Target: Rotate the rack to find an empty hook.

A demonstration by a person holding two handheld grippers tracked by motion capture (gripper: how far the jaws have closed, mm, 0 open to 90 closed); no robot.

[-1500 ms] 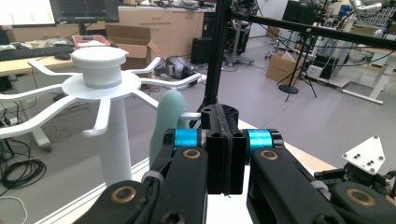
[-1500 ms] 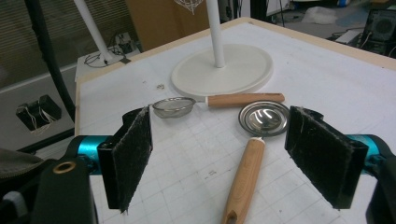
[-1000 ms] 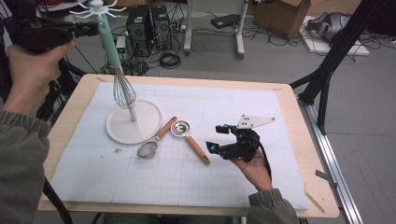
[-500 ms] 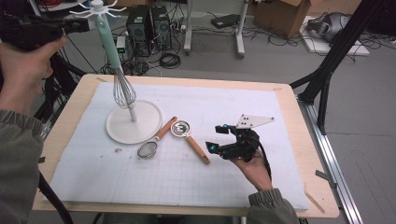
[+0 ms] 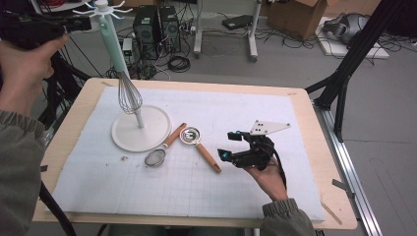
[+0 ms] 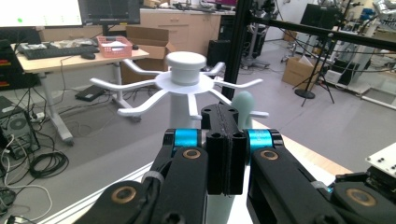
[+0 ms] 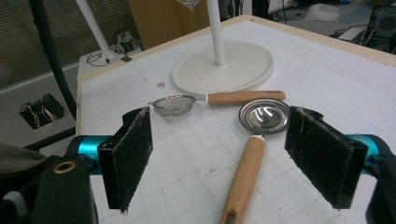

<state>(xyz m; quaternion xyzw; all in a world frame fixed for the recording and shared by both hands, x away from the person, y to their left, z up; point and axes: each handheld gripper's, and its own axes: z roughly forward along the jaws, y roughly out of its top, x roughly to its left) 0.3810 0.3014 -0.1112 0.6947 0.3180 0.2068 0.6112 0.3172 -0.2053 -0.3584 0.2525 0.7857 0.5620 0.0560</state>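
- The white utensil stand (image 5: 140, 132), a round flat base with a pale green pole and a crown of white hook arms (image 6: 187, 79) at the top, sits on the left half of the white gridded mat (image 5: 295, 132).
- A steel wire whisk (image 5: 129, 96) hangs against the pole, its wire bulb just above the base.
- The left gripper (image 6: 224, 140) is held high beside the top of the stand, level with the hook arms; its two black jaws are pressed flat together with nothing between them.
- The right gripper (image 5: 236, 146) rests low over the mat, right of centre, in the person's right hand (image 5: 268, 177); its padded jaws are spread wide and hold nothing.
- In the right gripper view, a round steel spoon with a wooden handle (image 7: 247, 163) lies between the spread jaws, farther out on the mat, handle towards the camera.
- A small wire-mesh strainer with a wooden handle (image 7: 205, 100) lies just beyond it, near the rim of the stand's base.
- The mat covers a light wooden table (image 5: 322, 147).
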